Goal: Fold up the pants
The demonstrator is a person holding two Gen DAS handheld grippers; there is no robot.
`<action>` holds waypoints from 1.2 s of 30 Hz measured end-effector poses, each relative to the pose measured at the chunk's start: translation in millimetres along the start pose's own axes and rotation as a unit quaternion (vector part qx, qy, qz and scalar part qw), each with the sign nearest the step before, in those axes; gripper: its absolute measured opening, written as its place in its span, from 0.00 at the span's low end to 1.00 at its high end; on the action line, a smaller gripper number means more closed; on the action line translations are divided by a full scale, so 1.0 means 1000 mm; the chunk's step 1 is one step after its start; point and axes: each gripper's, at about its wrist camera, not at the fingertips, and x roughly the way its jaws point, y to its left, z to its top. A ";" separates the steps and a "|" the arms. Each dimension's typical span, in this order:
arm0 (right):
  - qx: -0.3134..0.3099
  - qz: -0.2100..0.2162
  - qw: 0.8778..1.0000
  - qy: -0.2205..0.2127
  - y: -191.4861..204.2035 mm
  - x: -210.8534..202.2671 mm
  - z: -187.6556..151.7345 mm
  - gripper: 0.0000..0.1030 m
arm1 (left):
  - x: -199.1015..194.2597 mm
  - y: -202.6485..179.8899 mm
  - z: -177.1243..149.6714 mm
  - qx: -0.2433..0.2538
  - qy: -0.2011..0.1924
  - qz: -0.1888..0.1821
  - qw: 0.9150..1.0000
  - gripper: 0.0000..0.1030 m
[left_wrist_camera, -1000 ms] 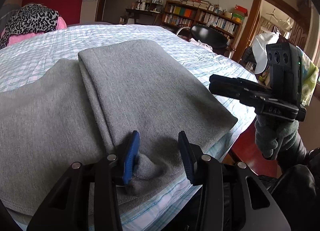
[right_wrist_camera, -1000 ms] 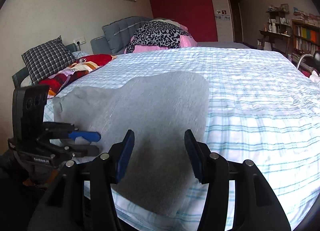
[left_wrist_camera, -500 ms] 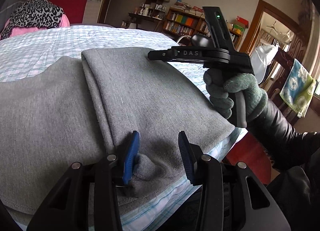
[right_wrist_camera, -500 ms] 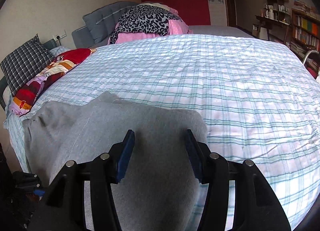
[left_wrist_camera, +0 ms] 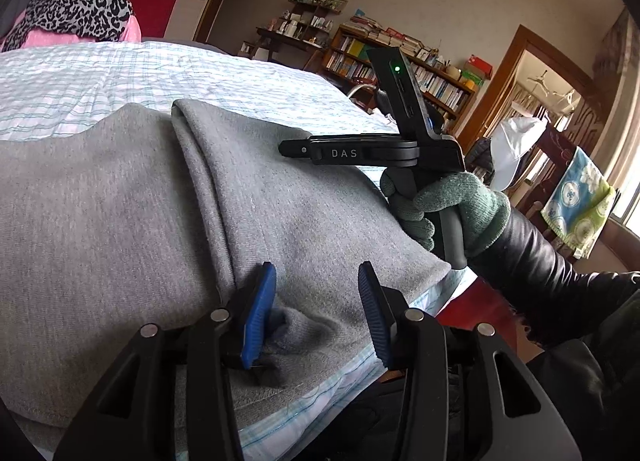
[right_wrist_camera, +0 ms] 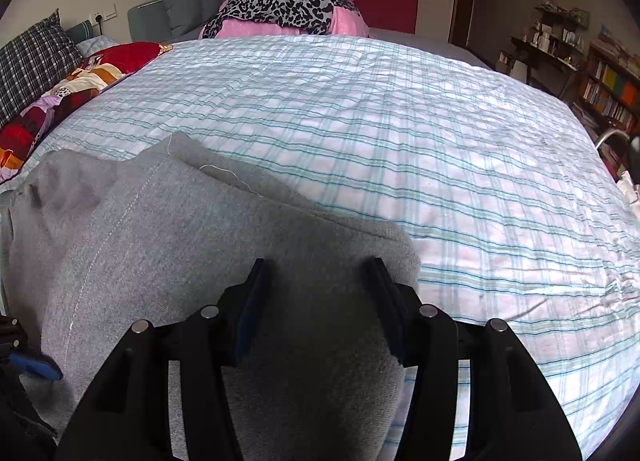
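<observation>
One fold is in, more folding is left, by my reading.
Grey pants [left_wrist_camera: 120, 221] lie on the bed [right_wrist_camera: 400, 121] at its near edge, one layer doubled over, its fold line running away ahead of the left gripper [left_wrist_camera: 316, 313]. That gripper's jaws stand wide, a bunched bit of cloth beside its left pad but not pinched. Over the folded end, the right gripper [right_wrist_camera: 316, 309] hovers, wide too, holding nothing.
</observation>
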 end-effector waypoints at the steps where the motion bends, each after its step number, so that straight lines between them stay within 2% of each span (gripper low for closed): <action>1: -0.011 -0.003 1.000 -0.012 0.006 -0.008 0.002 0.51 | -0.004 0.000 -0.001 -0.001 -0.002 0.001 1.000 0.44; 4: -0.024 0.018 0.999 -0.033 0.021 -0.027 0.010 0.52 | -0.012 0.004 -0.003 -0.003 -0.004 0.004 1.000 0.45; 7: -0.038 0.057 0.997 -0.035 0.042 -0.035 0.015 0.52 | -0.022 0.006 -0.005 -0.006 -0.008 0.010 1.000 0.46; 8: -0.042 0.069 0.996 -0.031 0.049 -0.035 0.016 0.52 | -0.026 0.006 -0.006 -0.008 -0.012 0.022 1.000 0.57; 9: -0.045 0.082 0.995 -0.027 0.056 -0.034 0.016 0.52 | -0.031 0.008 -0.007 -0.010 -0.016 0.033 0.999 0.60; 12: -0.056 0.110 0.992 -0.011 0.078 -0.031 0.014 0.52 | -0.044 0.020 -0.010 -0.032 -0.024 0.050 0.998 0.60; 18: -0.105 0.114 0.988 0.010 0.124 -0.026 0.000 0.53 | -0.080 0.051 -0.017 -0.078 -0.043 0.108 0.990 0.60; 20: -0.118 0.102 0.988 0.016 0.134 -0.017 -0.004 0.58 | -0.095 0.063 -0.020 -0.095 -0.054 0.129 0.986 0.60; 22: -0.126 0.090 0.988 0.024 0.139 -0.004 -0.009 0.60 | -0.111 0.075 -0.023 -0.114 -0.069 0.149 0.980 0.61; 26: -0.145 0.065 0.987 0.010 0.146 -0.002 -0.013 0.64 | -0.146 0.095 -0.030 -0.156 -0.110 0.183 0.964 0.61; 29: -0.144 0.059 0.988 -0.005 0.145 -0.008 -0.013 0.64 | -0.172 0.107 -0.034 -0.185 -0.140 0.216 0.949 0.70; 33: -0.137 0.071 0.987 -0.039 0.144 -0.026 -0.009 0.64 | -0.199 0.127 -0.043 -0.224 -0.167 0.249 0.927 0.70; 36: -0.122 0.084 0.988 -0.053 0.143 -0.032 -0.005 0.64 | -0.210 0.144 -0.050 -0.258 -0.181 0.259 0.913 0.72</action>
